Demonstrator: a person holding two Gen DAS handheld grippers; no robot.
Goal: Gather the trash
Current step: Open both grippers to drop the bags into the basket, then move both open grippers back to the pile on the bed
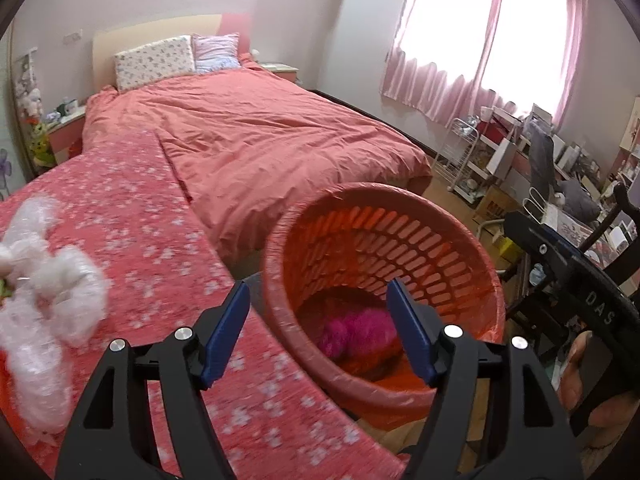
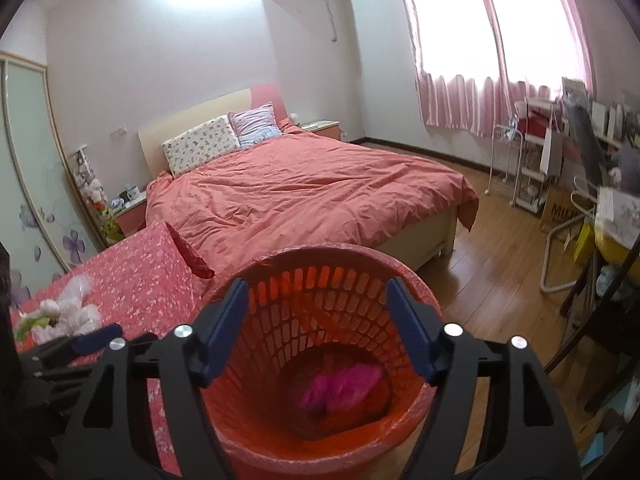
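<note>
Both claws gape empty and tilt downward: left claw point(image 1: 318, 312), right claw point(image 2: 318, 312), side by side.

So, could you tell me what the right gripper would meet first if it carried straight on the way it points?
Probably the crumpled magenta trash at the bottom of the orange slotted plastic basket; the right gripper, open and empty, points down into its mouth, though depth is unclear.

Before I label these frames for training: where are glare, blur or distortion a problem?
Left wrist view: window blown out white; white plastic trash and floral cloth smeared by motion blur; fisheye bends the bed. Right wrist view: window and ceiling glare overexposed; pink item in the bin soft; right edge streaked.
</note>
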